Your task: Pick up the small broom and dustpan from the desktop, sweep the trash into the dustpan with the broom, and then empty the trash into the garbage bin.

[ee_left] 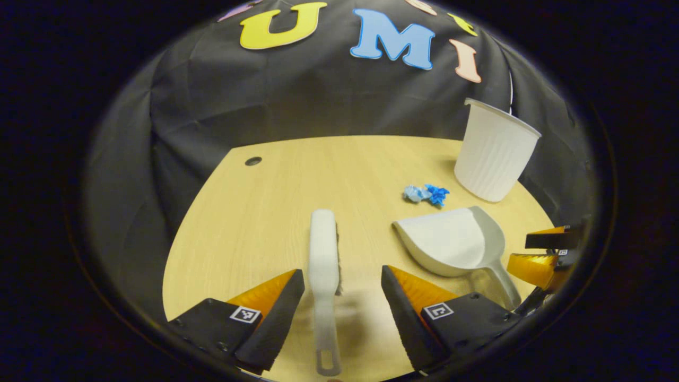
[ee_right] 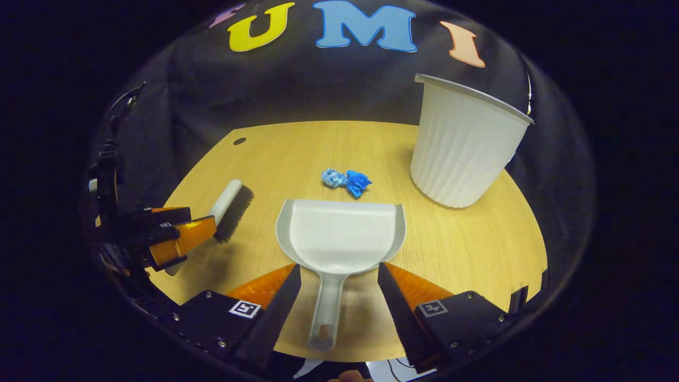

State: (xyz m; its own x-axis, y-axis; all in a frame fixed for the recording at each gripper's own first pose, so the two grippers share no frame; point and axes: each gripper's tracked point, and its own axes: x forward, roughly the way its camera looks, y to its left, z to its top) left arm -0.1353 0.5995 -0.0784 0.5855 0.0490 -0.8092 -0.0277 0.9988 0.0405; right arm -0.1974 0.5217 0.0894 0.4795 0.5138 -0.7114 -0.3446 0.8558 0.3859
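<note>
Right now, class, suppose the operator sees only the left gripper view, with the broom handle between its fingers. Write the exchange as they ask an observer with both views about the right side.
Operator: Has my right gripper closed on anything?
Observer: No. The right gripper is open, its fingers on either side of the dustpan handle, apart from it.
Operator: Is the pan's mouth lined up?
Observer: Yes. Its front lip squarely faces the blue trash, which lies just beyond it, on the table.
Operator: And the bristles?
Observer: The broom lies on its side, dark bristles turned toward the dustpan.
</note>
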